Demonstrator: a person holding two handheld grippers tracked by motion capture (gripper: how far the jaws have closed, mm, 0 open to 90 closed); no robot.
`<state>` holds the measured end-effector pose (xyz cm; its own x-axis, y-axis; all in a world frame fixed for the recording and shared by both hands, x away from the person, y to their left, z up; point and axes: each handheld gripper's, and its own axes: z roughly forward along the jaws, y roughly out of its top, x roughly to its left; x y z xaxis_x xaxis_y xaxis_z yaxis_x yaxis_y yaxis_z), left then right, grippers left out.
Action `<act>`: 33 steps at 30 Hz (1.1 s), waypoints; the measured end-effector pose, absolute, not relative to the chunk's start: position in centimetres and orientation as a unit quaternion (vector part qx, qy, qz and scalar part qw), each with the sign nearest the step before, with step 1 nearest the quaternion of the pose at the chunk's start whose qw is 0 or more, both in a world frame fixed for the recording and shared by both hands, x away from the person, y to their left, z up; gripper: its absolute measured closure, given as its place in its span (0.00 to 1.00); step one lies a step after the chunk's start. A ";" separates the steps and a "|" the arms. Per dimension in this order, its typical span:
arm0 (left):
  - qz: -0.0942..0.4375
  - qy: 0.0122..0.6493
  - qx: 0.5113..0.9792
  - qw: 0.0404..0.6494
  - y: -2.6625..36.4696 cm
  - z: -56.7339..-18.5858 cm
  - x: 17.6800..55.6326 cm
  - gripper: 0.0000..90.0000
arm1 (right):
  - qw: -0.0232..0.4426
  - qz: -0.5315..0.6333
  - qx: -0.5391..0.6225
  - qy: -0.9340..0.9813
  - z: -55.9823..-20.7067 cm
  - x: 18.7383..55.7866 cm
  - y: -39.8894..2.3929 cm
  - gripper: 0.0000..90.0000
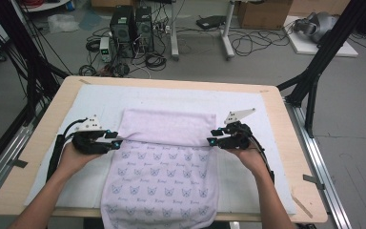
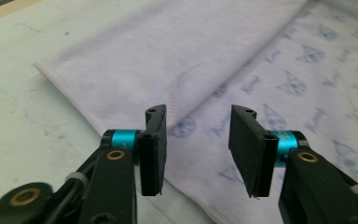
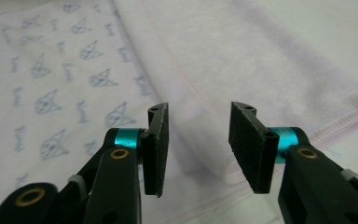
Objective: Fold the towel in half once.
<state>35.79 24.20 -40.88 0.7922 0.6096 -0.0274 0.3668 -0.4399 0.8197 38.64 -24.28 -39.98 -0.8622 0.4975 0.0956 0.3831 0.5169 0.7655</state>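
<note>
- the towel (image 1: pixel 164 167), pale lilac with small blue cat faces, lies in the middle of the table (image 1: pixel 286 138); its near end hangs over the near edge, between the person's forearms.
- its far part is folded back toward the near side, so a plain lilac band crosses the print; the fold's free hem runs left to right between the two grippers.
- the left gripper (image 1: pixel 116 143) sits at the towel's left edge, just beside the fold's hem; in the left gripper view its jaws stand partly apart above the cloth, nothing pinched between the pads (image 2: pixel 153 149).
- the right gripper (image 1: pixel 211 141) sits at the towel's right edge, level with the left one; its jaws also stand partly apart, pads (image 3: pixel 254 149) off the cloth.
- a white mat (image 1: pixel 95 102) under the towel is bare on both sides and beyond the far edge, leaving open room there.
- past the mat a wooden margin runs round the table.
- far beyond, on the floor, stand computer towers (image 1: pixel 132 28) among cables.
</note>
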 end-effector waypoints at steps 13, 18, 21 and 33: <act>0.124 0.311 0.854 0.399 23.6 -43.8 38.0 0.85 | 0.013 0.381 0.272 0.884 -43.0 40.5 -23.3 0.92; 0.134 0.304 0.843 0.423 24.1 -42.7 37.5 0.97 | 0.028 0.398 0.259 0.880 -42.0 39.6 -23.4 0.95; 0.140 0.304 0.836 0.436 24.5 -41.9 37.0 0.98 | 0.036 0.420 0.257 0.870 -40.9 38.9 -23.9 0.95; 0.149 0.266 0.834 0.460 25.4 -39.7 32.3 0.98 | 0.066 0.437 0.211 0.872 -38.0 34.1 -24.6 0.95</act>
